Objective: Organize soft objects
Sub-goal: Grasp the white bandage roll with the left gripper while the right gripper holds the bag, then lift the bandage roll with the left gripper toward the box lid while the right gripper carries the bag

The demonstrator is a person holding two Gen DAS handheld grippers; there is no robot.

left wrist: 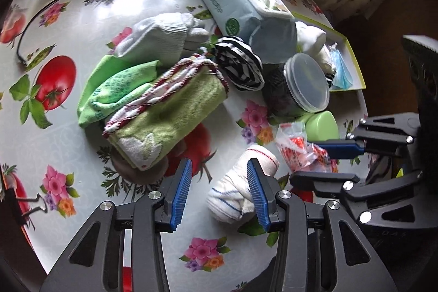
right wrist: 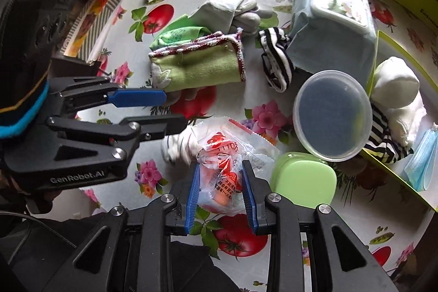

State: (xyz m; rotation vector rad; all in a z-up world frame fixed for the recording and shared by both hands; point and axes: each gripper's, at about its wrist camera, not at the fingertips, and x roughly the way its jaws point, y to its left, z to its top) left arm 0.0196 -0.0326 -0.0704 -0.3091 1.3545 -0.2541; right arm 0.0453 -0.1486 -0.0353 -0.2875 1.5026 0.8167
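Note:
A rolled white cloth (left wrist: 232, 196) with red and blue stripes lies on the flowered tablecloth. My left gripper (left wrist: 219, 163) is open just above it; one end of the roll shows between the jaws and the right finger covers its middle. In the right wrist view the roll (right wrist: 175, 147) is blurred under the left gripper (right wrist: 175, 110). My right gripper (right wrist: 221, 166) is shut on a crinkled clear plastic bag (right wrist: 219, 152) with red print. The left wrist view shows that bag (left wrist: 295, 149) at the right gripper (left wrist: 325, 163). Behind lie a green towel (left wrist: 169, 111), a bright green cloth (left wrist: 115, 89), a pale glove (left wrist: 161, 37) and a striped sock (left wrist: 238, 64).
A blue wipes pack (left wrist: 241, 2) leans at the back. A dark jar with a clear lid (right wrist: 332, 114) and a light green case (right wrist: 303, 179) stand to the right. A yellow-green box (right wrist: 383, 163) holds a white sock ball (right wrist: 394, 86), a striped sock and a blue mask.

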